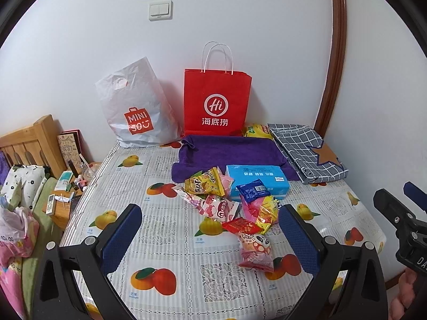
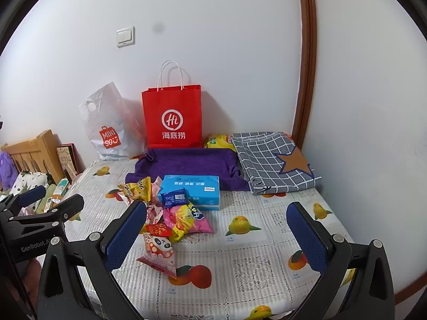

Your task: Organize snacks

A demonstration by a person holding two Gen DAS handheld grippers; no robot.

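Snack packets heaped mid-table, both tongs spread wide and empty.

Fruit-print plastic-covered table [image 1: 165, 242] across the whole lower frame; at its far edge, centre, a tall red paper carrier bag with white handles [image 1: 217, 104], a crinkled white plastic shopping bag [image 1: 136, 106] to its left, a folded purple towel [image 1: 229, 152] in front and a grey checked cloth with a brown star [image 1: 307, 149] at right. Light blue tissue pack [image 1: 256, 180] just below the towel. Loose pile of yellow, pink and red foil snack packets [image 1: 226, 205] against the tissue pack's left and lower sides, sitting between and beyond the left gripper [image 1: 210, 229] fingers in the left wrist view, untouched. Pink panda-print packet [image 2: 157, 250] just beside the left finger of the right gripper [image 2: 216, 229], nothing between the pads.
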